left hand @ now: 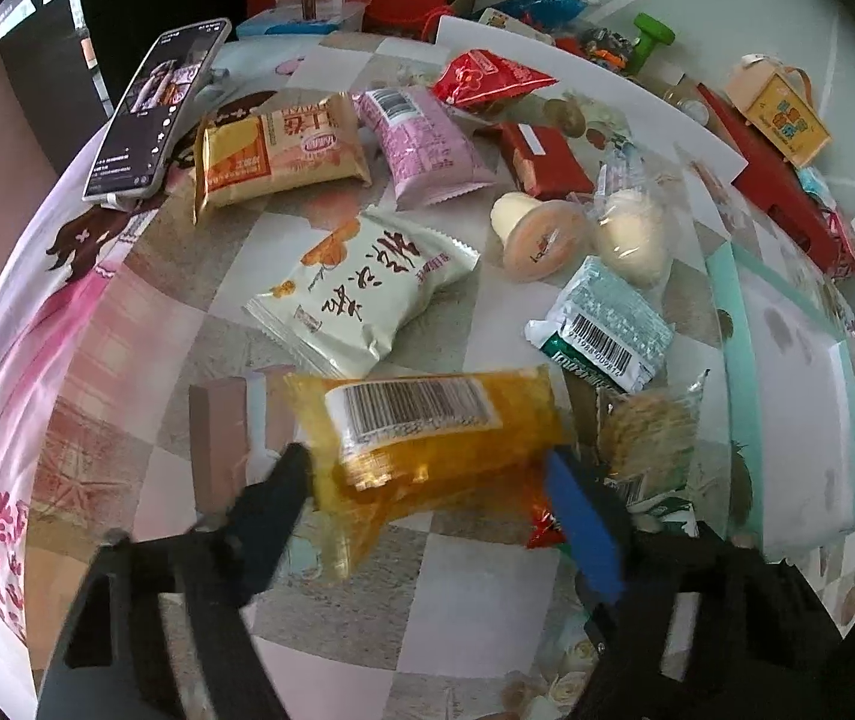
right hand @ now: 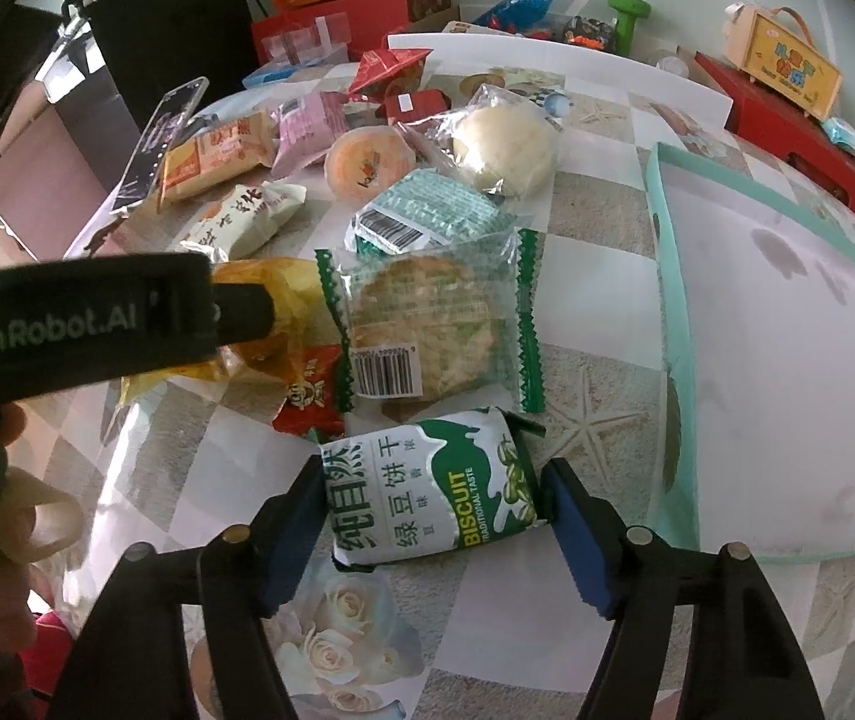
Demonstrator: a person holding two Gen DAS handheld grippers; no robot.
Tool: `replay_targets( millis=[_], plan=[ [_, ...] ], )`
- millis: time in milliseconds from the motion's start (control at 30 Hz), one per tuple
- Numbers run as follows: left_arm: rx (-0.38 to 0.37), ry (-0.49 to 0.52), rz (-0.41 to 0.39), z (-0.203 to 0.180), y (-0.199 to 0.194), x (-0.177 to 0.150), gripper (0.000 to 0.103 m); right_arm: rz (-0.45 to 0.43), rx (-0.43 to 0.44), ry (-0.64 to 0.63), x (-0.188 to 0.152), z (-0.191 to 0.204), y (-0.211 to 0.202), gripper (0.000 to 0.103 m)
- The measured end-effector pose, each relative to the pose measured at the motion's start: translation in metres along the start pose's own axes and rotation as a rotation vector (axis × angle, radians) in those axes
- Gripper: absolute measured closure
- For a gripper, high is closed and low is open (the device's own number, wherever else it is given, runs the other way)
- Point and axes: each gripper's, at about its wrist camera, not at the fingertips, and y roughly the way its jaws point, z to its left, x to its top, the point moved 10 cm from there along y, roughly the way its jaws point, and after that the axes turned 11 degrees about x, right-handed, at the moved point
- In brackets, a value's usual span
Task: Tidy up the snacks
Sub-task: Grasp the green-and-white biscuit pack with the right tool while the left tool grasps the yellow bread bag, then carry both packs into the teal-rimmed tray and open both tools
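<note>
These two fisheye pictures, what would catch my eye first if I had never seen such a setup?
Probably the two black grippers with blue pads at the bottom of each view: the left gripper straddles a translucent orange snack packet with a barcode label, the right gripper a green-and-white biscuit packet. Behind them, wrapped snacks litter the checked tablecloth, and a shallow mint-green box lid lies empty at the right.

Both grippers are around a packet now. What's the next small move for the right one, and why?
Probably lift the green biscuit packet slightly, then carry it right toward the mint-edged tray. The right gripper already brackets the packet, its fingers at the sides, though firm contact is unclear. The tray sits just beside it, with no packets in the way.
</note>
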Motion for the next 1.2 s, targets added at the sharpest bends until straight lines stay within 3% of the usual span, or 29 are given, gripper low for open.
replay_targets(
  millis=[300, 733, 1033, 1200],
  plan=[
    [-0.013, -0.018, -0.008, 0.004, -0.003, 0.001, 0.039, -0.015, -0.002, 0.007, 0.001, 0.000, -0.006, 0.034],
    [-0.015, -0.045, -0.021, 0.013, -0.011, -0.002, 0.045, -0.056, 0.008, 0.002, 0.005, 0.003, -0.020, 0.034],
    [-0.053, -0.056, -0.111, 0.016, -0.041, 0.004, 0.045, -0.179, 0.046, 0.017, 0.023, 0.006, -0.053, 0.034],
    [-0.080, -0.050, -0.174, 0.010, -0.059, 0.013, 0.045, -0.258, 0.029, 0.081, 0.037, -0.017, -0.074, 0.034]
  ],
)
